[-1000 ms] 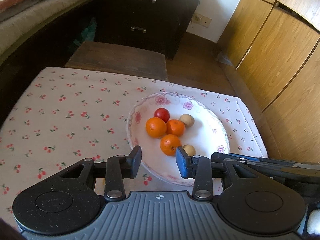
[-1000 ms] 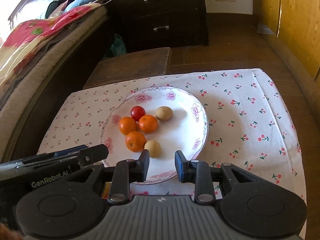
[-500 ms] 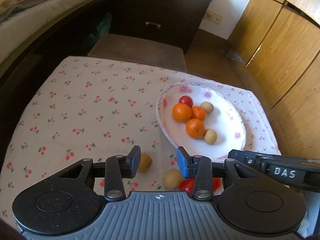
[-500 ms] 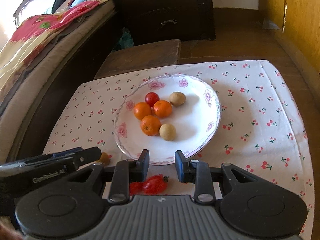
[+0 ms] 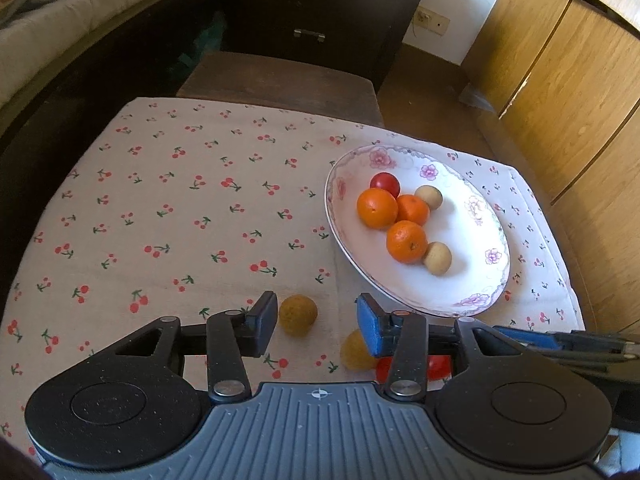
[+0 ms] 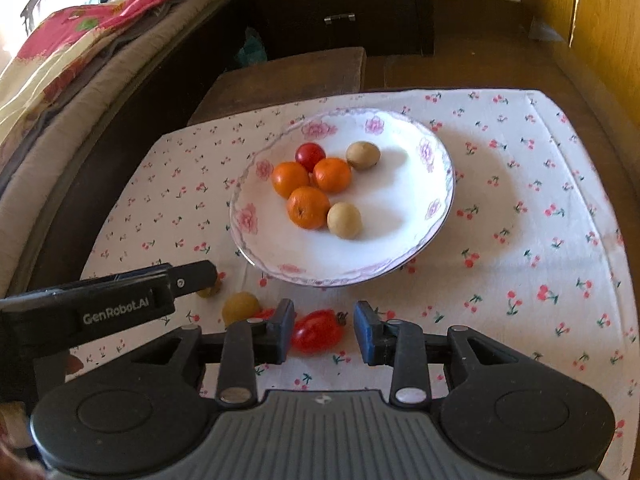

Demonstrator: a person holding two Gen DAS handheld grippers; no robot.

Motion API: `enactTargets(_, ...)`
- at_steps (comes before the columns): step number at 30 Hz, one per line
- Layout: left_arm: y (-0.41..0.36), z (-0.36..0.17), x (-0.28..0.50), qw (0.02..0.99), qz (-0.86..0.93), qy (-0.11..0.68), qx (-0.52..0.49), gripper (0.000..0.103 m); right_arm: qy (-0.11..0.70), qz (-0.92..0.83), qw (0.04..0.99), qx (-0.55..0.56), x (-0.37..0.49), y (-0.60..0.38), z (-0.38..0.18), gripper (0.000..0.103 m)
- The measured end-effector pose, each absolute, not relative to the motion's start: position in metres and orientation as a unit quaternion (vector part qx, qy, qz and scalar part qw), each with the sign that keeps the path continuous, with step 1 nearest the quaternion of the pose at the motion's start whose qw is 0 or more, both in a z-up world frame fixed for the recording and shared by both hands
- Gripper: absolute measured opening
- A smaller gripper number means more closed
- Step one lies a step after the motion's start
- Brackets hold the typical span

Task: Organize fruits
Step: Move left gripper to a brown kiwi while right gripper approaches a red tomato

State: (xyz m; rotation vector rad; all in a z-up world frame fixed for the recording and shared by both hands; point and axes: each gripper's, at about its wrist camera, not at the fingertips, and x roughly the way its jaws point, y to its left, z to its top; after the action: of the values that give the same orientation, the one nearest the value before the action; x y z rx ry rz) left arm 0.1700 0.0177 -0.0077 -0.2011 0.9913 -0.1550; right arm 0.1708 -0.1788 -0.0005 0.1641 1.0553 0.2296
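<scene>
A white flowered plate (image 5: 472,280) (image 6: 400,252) holds three oranges (image 5: 406,241), a red cherry tomato (image 6: 310,154) and two tan round fruits (image 6: 344,220). On the cloth in front of the plate lie two brownish-yellow round fruits (image 5: 298,315) (image 5: 354,356) and red tomatoes (image 6: 318,330). My left gripper (image 5: 316,316) is open, with one brown fruit between its fingers near the left one. My right gripper (image 6: 324,326) is open, with a red tomato between its fingers. Neither touches fruit.
A cherry-print cloth (image 5: 180,216) covers the table. A wooden stool (image 5: 280,80) and a dark drawer cabinet (image 5: 320,8) stand behind it. A bed (image 6: 80,60) lies to the left, wooden cupboards (image 5: 560,80) to the right.
Both grippers have drawn back toward the near table edge. The loose brown fruits and red tomatoes in front of the plate have come into view between the fingers.
</scene>
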Motion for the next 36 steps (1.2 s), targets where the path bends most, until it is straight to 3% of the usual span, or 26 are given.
enactTargets(13, 0.021, -0.023, 0.180, 0.864, -0.070, 0.490, -0.096, 0.052, 0.517, 0.092, 0.848, 0.068, 0.173, -0.162, -0.021, 0.035)
enactTargets(31, 0.009, -0.034, 0.189, 0.867, -0.059, 0.491, -0.062, 0.044, 0.525, 0.093, 0.844, 0.067, 0.176, -0.165, -0.029, 0.040)
enactTargets(36, 0.004, -0.034, 0.186, 0.868, -0.061, 0.491, -0.040, 0.038, 0.522, 0.093, 0.845, 0.063, 0.176, -0.164, -0.029, 0.040)
